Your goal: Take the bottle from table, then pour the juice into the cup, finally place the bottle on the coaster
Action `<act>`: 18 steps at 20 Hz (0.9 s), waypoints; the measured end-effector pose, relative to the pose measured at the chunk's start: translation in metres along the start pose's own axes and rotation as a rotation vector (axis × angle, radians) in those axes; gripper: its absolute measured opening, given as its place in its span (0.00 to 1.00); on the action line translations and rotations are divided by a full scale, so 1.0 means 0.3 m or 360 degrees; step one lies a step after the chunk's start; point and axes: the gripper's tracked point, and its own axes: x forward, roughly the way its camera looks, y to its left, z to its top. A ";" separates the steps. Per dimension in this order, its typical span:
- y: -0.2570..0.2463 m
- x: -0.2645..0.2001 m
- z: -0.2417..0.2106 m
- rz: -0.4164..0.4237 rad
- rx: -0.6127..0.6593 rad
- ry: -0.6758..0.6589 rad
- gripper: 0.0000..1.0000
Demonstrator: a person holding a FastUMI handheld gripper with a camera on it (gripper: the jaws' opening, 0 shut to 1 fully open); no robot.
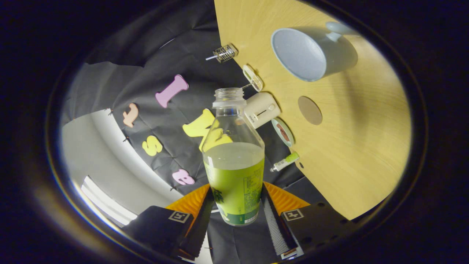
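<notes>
bottle (234, 161) clamped between the gripper (236, 212) fingers.

— What stands behind it all?
— A black cloth wall (161, 44), creased, and beside it a pale grey plain wall (95, 161) with a bright white strip of light (104, 203).
— And the furniture?
— A light wooden table with a grained top (359, 146), lit warm yellow.

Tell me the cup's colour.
Pale blue-grey cup, clearest in the gripper view; gripper grips the bottle.
</notes>
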 end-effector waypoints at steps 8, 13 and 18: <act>-0.063 0.000 0.025 -0.0169 -0.0360 -0.0045 0.76; -0.113 -0.028 0.063 -0.0420 -0.0921 -0.0028 0.77; -0.090 -0.069 0.103 -0.0561 -0.1570 -0.0107 0.77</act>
